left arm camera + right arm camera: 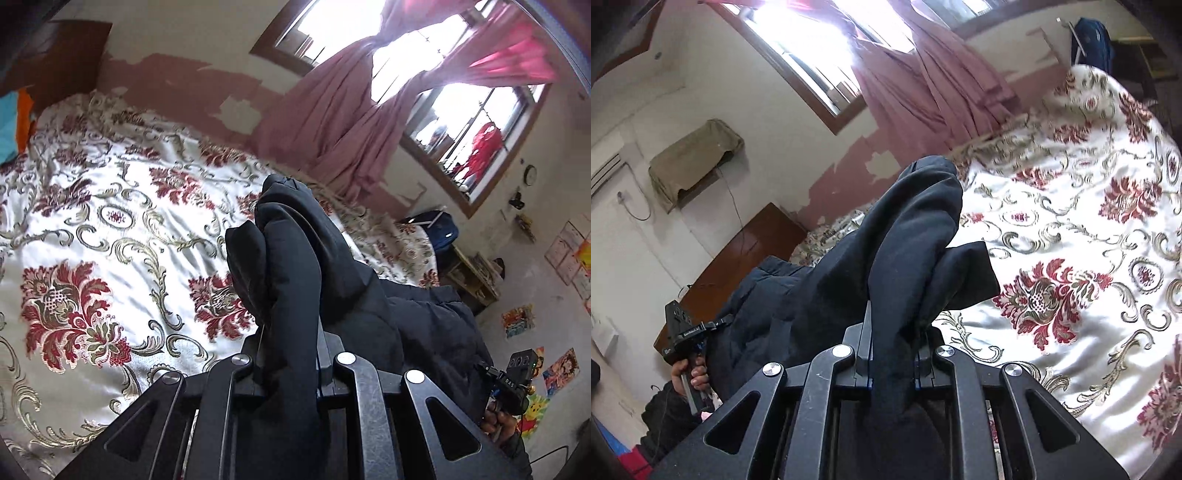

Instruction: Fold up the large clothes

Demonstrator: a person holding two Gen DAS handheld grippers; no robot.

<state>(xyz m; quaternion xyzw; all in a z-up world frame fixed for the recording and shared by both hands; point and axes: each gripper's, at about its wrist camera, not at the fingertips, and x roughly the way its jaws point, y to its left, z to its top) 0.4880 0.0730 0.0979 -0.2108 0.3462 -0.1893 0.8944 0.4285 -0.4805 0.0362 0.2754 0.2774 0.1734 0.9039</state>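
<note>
A large black padded garment [295,266] is bunched between the fingers of my left gripper [286,221], which is shut on it and holds it above the bed. The cloth wraps the fingers and hides them. The garment stretches right toward the other gripper's body [517,380], held in a hand. In the right wrist view my right gripper [908,229] is shut on the same black garment [849,280], fingers hidden by cloth. The garment hangs left toward the left gripper's body [683,332].
Below lies a bed with a white floral cover [110,221], also in the right wrist view [1071,240]. Pink curtains [332,110] and windows are behind. A wooden headboard [746,258], a blue bag [439,229] and a shelf [472,277] stand nearby.
</note>
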